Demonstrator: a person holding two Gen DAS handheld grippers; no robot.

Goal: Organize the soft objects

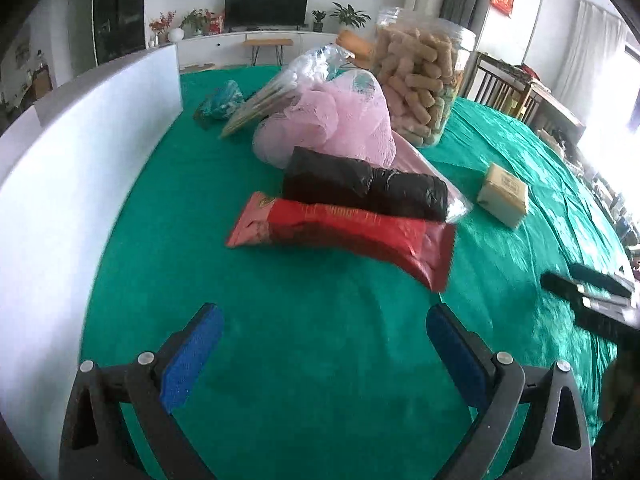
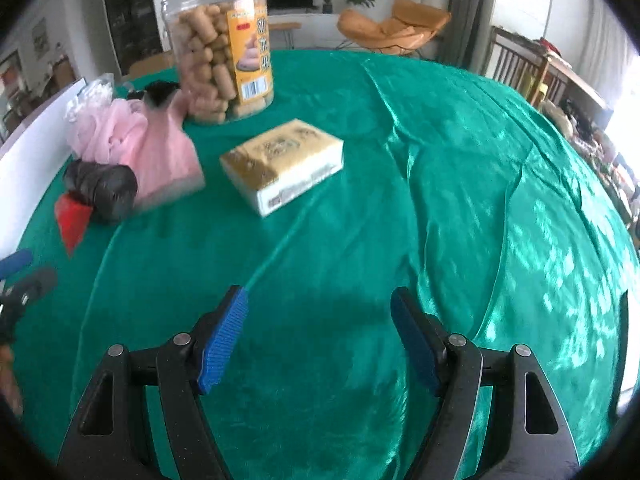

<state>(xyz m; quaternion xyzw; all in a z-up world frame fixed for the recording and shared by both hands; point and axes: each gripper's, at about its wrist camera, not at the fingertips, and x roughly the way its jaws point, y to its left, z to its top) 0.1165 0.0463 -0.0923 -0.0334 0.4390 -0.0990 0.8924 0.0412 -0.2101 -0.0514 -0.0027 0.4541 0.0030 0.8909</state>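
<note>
On the green tablecloth (image 1: pixel 304 320) lie a red packet (image 1: pixel 344 232), a black roll of bags (image 1: pixel 364 186), a pink mesh item in clear plastic (image 1: pixel 340 120), a bag of sticks (image 1: pixel 264 104), a small blue-green bundle (image 1: pixel 222 102) and a yellow tissue pack (image 1: pixel 505 194). My left gripper (image 1: pixel 324 328) is open and empty, short of the red packet. My right gripper (image 2: pixel 320 320) is open and empty, hovering over bare cloth in front of the tissue pack (image 2: pixel 284 164). The pink item (image 2: pixel 136 140), black roll (image 2: pixel 104 190) and red packet's end (image 2: pixel 72 216) lie to its left.
A clear jar of snack sticks (image 2: pixel 220 52) stands behind the tissue pack; it also shows in the left wrist view (image 1: pixel 420 80). A white board (image 1: pixel 72 152) stands along the table's left side. The other gripper shows at the right edge (image 1: pixel 588 296) and at the left edge (image 2: pixel 20 280).
</note>
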